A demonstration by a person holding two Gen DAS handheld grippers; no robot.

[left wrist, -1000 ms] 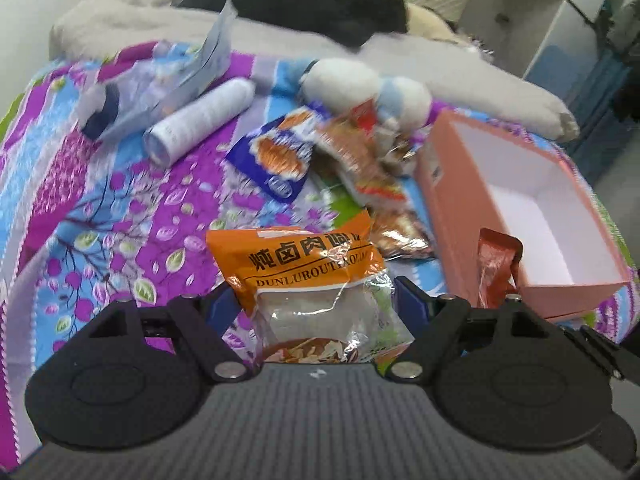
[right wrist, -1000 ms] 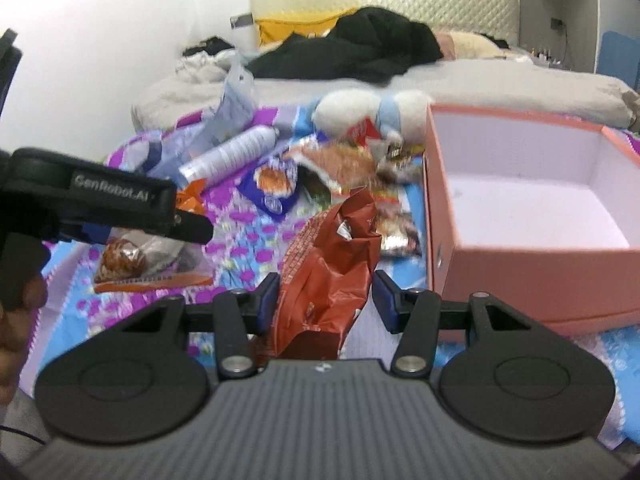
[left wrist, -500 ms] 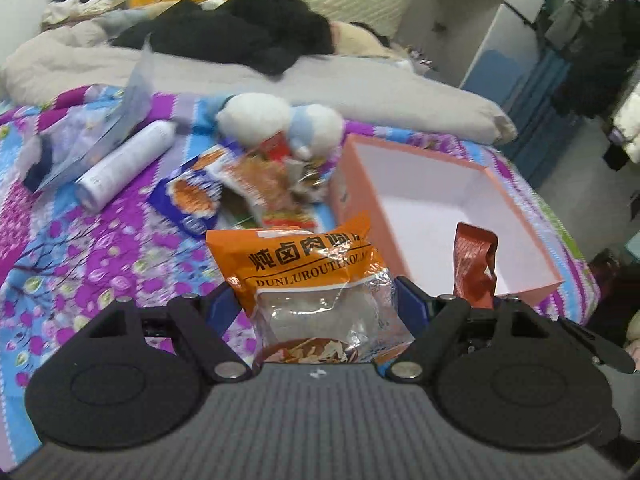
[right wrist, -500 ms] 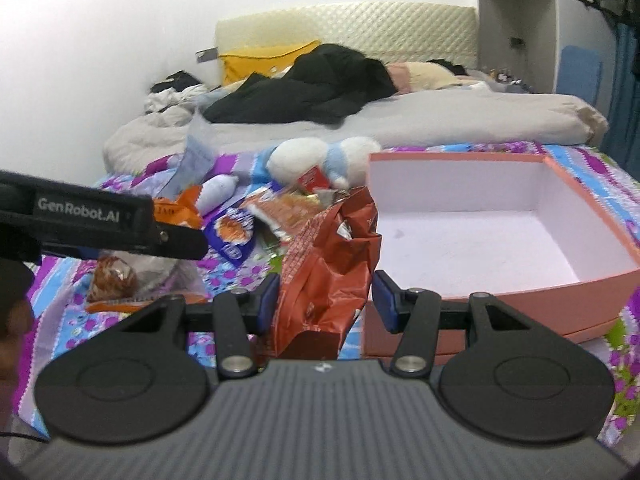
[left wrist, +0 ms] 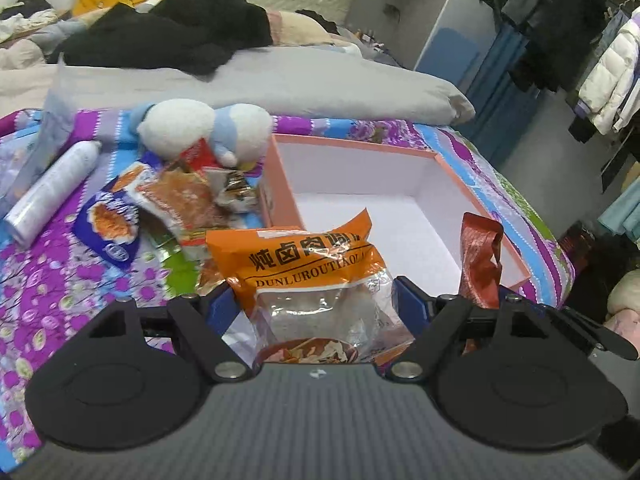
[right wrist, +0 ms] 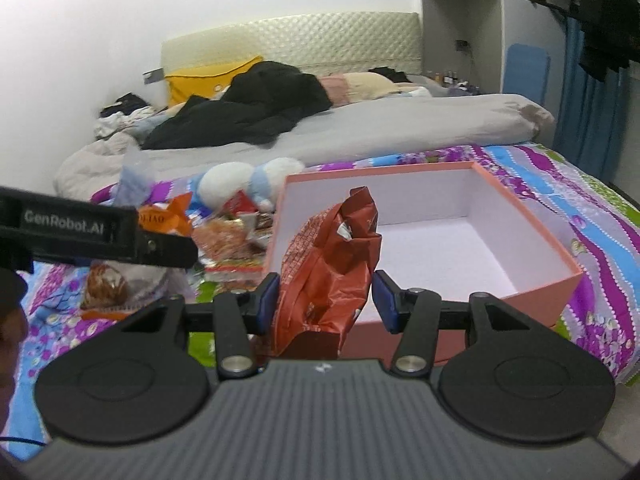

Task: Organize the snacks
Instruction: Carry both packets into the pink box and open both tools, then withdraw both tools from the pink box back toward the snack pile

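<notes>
Bedroom clutter fills the left wrist view: a bed (left wrist: 60, 280) under a purple and blue floral sheet, a grey duvet (left wrist: 300, 80) across it, black clothing (left wrist: 168, 36) heaped toward the quilted headboard, and coats (left wrist: 600, 60) hanging at the right. On the sheet lies a loose pile of snack packets (left wrist: 176, 204), with a blue packet (left wrist: 112, 228) at its left edge, a white spray can (left wrist: 48, 192) farther left and a white and blue plush toy (left wrist: 204, 132) behind. Just right of the pile sits an open pink box (left wrist: 452, 172), its white inside bare. The left gripper (left wrist: 316, 304) has its jaws spread wide, pressed on both sides of an orange seasoning packet (left wrist: 304, 268) with a clear lower half, held upright in front of the box. A red foil bag (left wrist: 480, 256) shows at the right, over the box's near corner. From the right wrist view, the same bed runs back to a white wall and yellow pillow (right wrist: 208, 80). The right gripper (right wrist: 324, 300) has its jaws about half apart, clamped on the crumpled red foil bag, which stands upright before the box's left near corner. The left gripper enters from the left edge, the orange packet hanging from it above the sheet.
</notes>
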